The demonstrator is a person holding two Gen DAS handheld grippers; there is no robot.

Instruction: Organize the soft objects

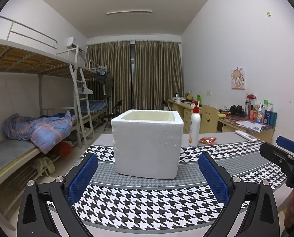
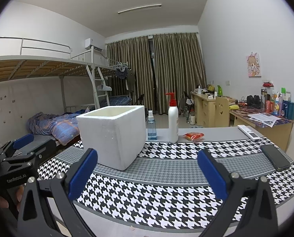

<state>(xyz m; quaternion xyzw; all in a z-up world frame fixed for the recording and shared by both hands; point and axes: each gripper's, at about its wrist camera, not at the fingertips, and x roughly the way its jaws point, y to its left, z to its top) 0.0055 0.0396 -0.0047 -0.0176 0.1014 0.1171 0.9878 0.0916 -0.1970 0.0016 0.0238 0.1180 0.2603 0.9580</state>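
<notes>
Evenly lit from the long ceiling tube light (image 1: 129, 12), kinda cool and flat. Soft shadow under the white square foam box (image 1: 147, 144). Heavy fisheye bending at edges, dark vignetted corners. Pretty sharp throughout.

A table covered by a black-and-white houndstooth cloth (image 2: 166, 187) stood in a dormitory room. On its far grey edge, a white pump bottle with a red top (image 2: 173, 122) stood upright, with a small blue spray bottle (image 2: 151, 127) near its left. A white remote (image 2: 248, 132) and a dark phone (image 2: 275, 157) lay toward the right. Metal bunk beds (image 1: 28, 63) lined the left wall, brown curtains (image 1: 147, 73) hung at the back, and cluttered wooden desks (image 2: 261, 118) lined the right wall.
</notes>
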